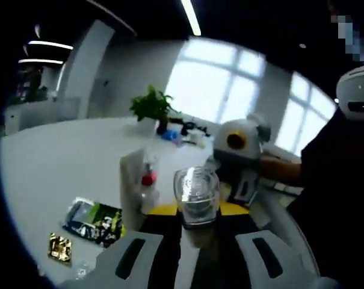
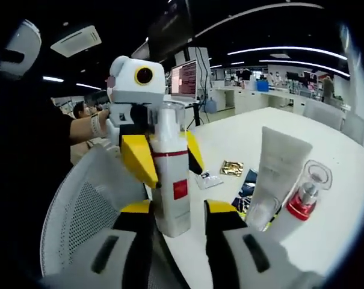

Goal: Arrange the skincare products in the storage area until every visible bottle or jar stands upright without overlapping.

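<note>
In the left gripper view, the left gripper [image 1: 198,241] clenched the clear cap of a bottle [image 1: 197,198] at lower centre, keeping it upright. In the right gripper view, the right gripper [image 2: 172,226] clasped the same bottle [image 2: 171,180] low, beside a tube [image 2: 277,174] at right on the counter [image 2: 350,198].

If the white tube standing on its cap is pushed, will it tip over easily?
Probably yes. The white tube is tall, widest at its top and narrows toward the cap on the table, so it looks top-heavy. Falling, it might knock the red-collared bottle beside it. Its body seems soft, probably denting under pressure.
</note>
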Demonstrator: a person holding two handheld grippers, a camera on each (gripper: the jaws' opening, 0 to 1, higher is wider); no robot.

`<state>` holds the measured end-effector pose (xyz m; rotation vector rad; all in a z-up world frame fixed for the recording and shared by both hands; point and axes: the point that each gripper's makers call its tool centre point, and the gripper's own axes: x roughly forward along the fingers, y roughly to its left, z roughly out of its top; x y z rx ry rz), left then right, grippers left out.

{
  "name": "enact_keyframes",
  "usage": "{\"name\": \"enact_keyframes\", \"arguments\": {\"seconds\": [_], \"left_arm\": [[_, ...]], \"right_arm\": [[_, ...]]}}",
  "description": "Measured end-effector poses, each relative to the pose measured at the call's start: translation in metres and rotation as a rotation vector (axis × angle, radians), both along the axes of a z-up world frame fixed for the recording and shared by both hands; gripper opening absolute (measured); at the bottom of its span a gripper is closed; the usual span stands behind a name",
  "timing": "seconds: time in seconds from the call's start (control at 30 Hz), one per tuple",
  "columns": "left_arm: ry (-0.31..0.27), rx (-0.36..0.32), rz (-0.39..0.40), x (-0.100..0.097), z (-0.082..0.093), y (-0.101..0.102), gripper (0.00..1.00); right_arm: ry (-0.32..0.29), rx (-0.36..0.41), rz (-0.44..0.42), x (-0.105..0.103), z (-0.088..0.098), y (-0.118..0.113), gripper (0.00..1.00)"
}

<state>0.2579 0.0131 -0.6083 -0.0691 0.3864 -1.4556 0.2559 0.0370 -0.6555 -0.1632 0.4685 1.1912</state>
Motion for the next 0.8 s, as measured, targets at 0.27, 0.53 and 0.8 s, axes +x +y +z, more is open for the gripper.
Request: {"name": "enact_keyframes", "arguments": {"seconds": [0.27, 0.53, 0.8], "left_arm": [[-0.06, 0.0, -0.163, -0.025, 0.002, -0.002, 0.18], [-0.065, -0.023, -0.166, -0.022, -0.001, -0.003, 0.18], [-0.046, -0.07, -0.017, 0.006, 0.0, -0.005, 0.21]], "right_arm": [[0.026, 0.008, 0.07, -0.017, -0.004, 0.01, 0.29], [0.045, 0.036, 0.037, -0.022, -0.007, 0.009, 0.23], [-0.024, 0.018, -0.082, -0.003, -0.006, 0.0, 0.21]]}}
